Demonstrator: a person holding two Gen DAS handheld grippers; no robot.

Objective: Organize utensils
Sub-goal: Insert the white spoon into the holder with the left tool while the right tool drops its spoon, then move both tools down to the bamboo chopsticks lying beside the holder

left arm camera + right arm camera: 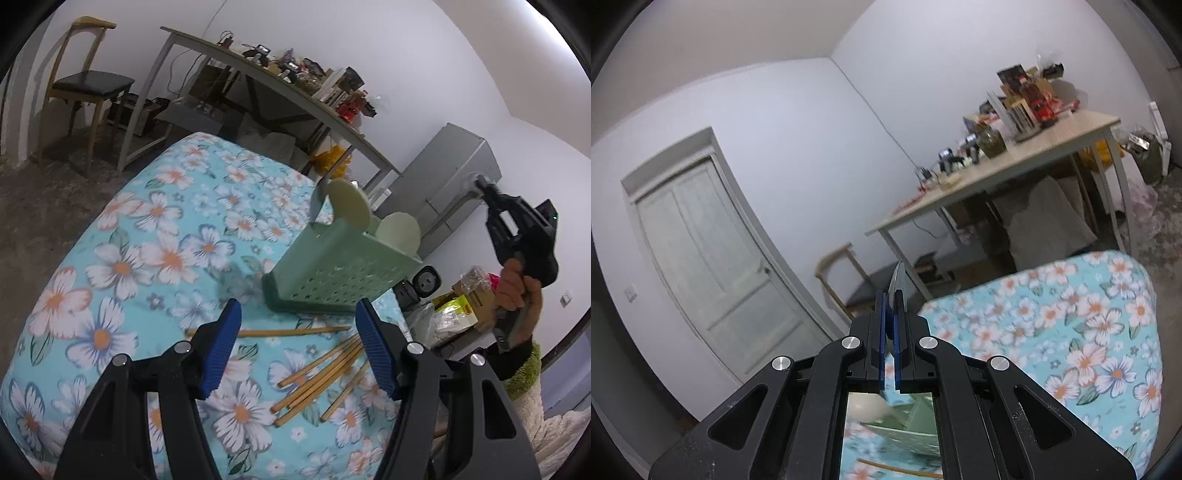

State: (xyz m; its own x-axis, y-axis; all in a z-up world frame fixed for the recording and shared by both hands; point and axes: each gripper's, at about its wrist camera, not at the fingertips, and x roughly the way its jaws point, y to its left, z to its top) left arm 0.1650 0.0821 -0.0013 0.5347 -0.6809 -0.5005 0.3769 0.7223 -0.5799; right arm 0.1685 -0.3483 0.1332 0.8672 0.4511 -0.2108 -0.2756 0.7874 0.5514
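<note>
Several wooden chopsticks (pixel 321 373) lie loose on the floral tablecloth (pixel 155 236), one (pixel 273 332) lying crosswise. Just behind them stands a green perforated utensil holder (pixel 332 273) with two pale round utensil heads (pixel 349 203) and a grey metal blade (pixel 317 203) sticking out. My left gripper (pixel 298 308) hovers over the chopsticks, open, with nothing between its blue pads (pixel 221 343). My right gripper (pixel 891 295) is raised off the table and shut on a thin metal utensil (pixel 897 278) seen edge-on. From the left wrist view that gripper (pixel 484 184) shows at the upper right, held by a hand (pixel 517 284).
Behind the cloth-covered table stands a long desk (pixel 295 96) piled with clutter, with a wooden chair (pixel 88 81) to its left and a grey cabinet (pixel 450 173) to its right. Bags and boxes (pixel 458 306) sit by the table's right edge. A white door (pixel 713 266) is in the far wall.
</note>
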